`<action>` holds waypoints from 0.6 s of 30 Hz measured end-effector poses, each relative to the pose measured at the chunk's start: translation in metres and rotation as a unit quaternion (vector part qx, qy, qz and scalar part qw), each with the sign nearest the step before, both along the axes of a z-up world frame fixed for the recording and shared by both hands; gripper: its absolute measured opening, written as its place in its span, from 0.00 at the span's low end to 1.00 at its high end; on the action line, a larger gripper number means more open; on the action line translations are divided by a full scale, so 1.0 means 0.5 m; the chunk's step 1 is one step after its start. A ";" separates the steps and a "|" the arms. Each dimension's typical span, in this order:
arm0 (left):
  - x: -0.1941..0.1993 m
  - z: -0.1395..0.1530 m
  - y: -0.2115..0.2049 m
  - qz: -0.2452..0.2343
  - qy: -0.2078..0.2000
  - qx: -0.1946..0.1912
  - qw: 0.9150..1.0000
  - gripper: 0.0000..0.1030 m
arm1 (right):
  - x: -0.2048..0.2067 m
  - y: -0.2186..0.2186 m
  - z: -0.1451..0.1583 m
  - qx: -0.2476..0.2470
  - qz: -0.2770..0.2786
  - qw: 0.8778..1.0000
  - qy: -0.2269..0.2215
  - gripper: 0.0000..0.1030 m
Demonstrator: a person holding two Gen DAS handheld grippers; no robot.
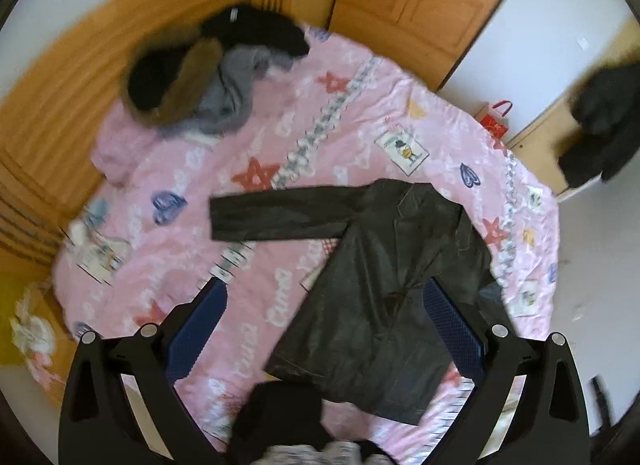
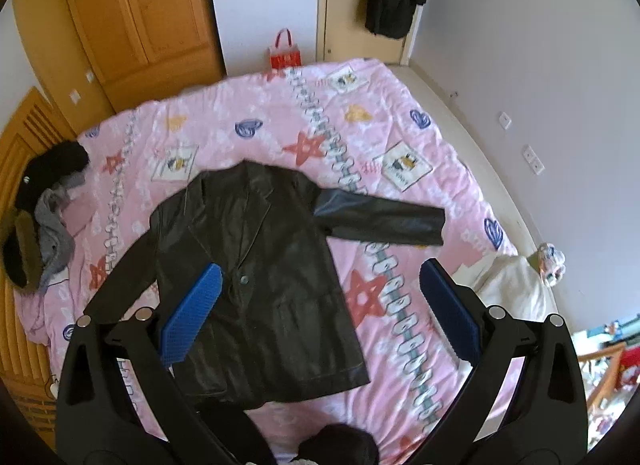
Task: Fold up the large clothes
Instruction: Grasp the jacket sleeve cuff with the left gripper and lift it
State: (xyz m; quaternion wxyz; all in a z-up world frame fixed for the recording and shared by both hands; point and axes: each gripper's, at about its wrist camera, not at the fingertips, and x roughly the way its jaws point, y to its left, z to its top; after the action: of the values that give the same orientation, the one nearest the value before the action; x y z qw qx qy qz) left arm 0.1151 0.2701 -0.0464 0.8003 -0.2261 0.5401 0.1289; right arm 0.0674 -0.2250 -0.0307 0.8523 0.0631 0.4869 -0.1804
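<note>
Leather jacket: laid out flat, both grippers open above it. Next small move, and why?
Probably bring the right gripper down onto the outstretched sleeve to fold it across the leather jacket. The jacket lies face up on the pink bedspread, that sleeve sticks out sideways, and both jaws hold nothing.

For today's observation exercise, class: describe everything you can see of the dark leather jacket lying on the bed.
The dark leather jacket is blackish-brown with a slight sheen, like leather. It lies flat, front up, on the pink patterned bedspread, collar towards the far end of the bed, hem nearest the cameras. It has notched lapels, a single visible button at the closed front, and seamed lower panels. One sleeve stretches straight out sideways; the other runs down along the body. Only the bedspread touches it; both open grippers hover above without contact.
</note>
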 end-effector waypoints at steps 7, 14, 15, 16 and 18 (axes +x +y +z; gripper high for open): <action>0.123 -0.313 0.237 0.099 0.120 -0.087 0.984 0.92 | 0.131 0.182 -0.094 0.012 0.002 0.999 0.036 0.94; 0.174 -0.760 0.390 0.163 0.196 -0.194 0.947 0.92 | 0.264 0.385 -0.191 0.057 0.070 0.995 0.052 0.94; 0.172 -0.818 0.402 0.177 0.202 -0.212 0.939 0.92 | 0.274 0.400 -0.202 0.058 0.077 0.994 0.055 0.94; 0.171 -0.858 0.408 0.188 0.199 -0.226 0.935 0.92 | 0.286 0.420 -0.219 0.059 0.087 0.993 0.060 0.94; 0.174 -0.927 0.425 0.206 0.172 -0.255 0.929 0.92 | 0.300 0.443 -0.245 0.058 0.097 0.991 0.067 0.94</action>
State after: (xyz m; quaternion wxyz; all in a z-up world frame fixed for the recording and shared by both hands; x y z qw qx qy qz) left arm 0.2019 0.4828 -0.5099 0.5664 -0.5032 0.6258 0.1854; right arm 0.2174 -0.0036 -0.1531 0.8260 0.0524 0.5565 -0.0720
